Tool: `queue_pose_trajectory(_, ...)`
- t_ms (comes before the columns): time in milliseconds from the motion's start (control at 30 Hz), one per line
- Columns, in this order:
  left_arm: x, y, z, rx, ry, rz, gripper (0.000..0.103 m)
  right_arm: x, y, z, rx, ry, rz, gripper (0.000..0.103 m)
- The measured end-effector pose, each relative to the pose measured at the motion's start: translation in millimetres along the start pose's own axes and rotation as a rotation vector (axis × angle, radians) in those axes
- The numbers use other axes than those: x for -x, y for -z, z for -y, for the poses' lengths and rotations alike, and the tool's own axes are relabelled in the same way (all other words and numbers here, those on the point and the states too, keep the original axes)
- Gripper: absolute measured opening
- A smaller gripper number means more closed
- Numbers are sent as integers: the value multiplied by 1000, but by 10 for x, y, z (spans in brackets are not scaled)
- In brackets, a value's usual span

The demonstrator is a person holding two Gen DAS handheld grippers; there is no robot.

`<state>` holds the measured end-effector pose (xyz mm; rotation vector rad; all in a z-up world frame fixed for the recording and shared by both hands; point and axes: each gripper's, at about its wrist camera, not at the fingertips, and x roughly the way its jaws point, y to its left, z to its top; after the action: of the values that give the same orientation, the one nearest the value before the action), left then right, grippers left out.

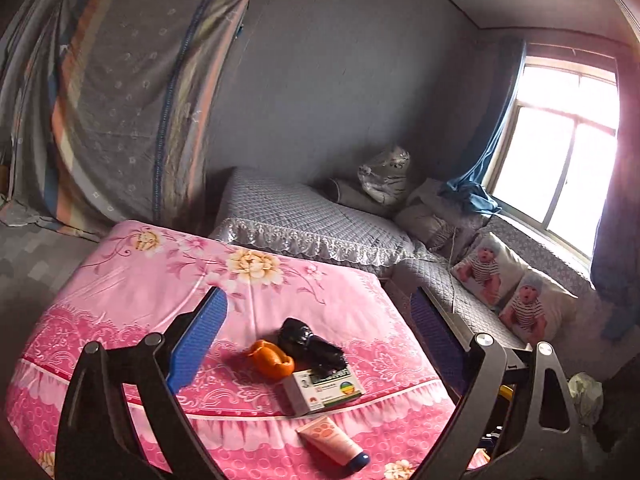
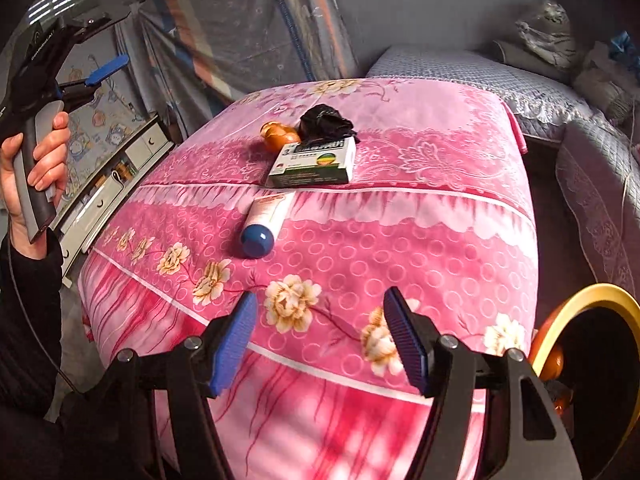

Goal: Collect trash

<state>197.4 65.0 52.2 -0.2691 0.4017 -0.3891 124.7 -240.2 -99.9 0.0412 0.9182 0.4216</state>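
Note:
On the pink flowered cloth [image 1: 120, 280] lie an orange peel [image 1: 271, 359], a crumpled black plastic bag [image 1: 308, 342], a small white-and-green box [image 1: 324, 394] and a pink tube with a blue cap [image 1: 334, 442]. My left gripper [image 1: 316, 336] is open and empty, raised above these items. In the right wrist view the peel [image 2: 280, 134], the bag [image 2: 326, 122], the box [image 2: 314, 164] and the tube [image 2: 266, 222] lie farther ahead on the cloth [image 2: 420, 240]. My right gripper [image 2: 320, 332] is open and empty, near the front edge. The left gripper [image 2: 100, 74] also shows there, hand-held at upper left.
A yellow-rimmed bin [image 2: 592, 340] with orange scraps inside stands at the right of the table. A grey quilted sofa [image 1: 304, 216] with baby-print pillows [image 1: 516, 284] runs behind and right. A window [image 1: 560, 148] is at right. A low cabinet [image 2: 116, 184] stands left.

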Motion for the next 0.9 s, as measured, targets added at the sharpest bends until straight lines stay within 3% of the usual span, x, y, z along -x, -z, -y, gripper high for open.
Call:
queue_pose_trajectory(200, 446, -6, -763, 53, -122, 66, 88, -562, -415, -502, 125, 34, -88, 62)
queue_pose_trajectory(267, 511, 34, -916, 50, -161, 59, 88, -693, -494, -546, 151, 72, -106, 62)
queue_pose_trajectory(400, 419, 207, -1115, 44, -185, -13, 89, -937, -583, -601, 157, 57, -170, 62)
queue_pose_trajectory(700, -67, 559, -1031, -1, -151, -169, 89, -1342, -699, -563, 131, 77, -255, 54)
queue_pose_trajectory(900, -498, 705, -806, -71, -151, -288, 89, -1422, -720, -521, 117, 67, -261, 39)
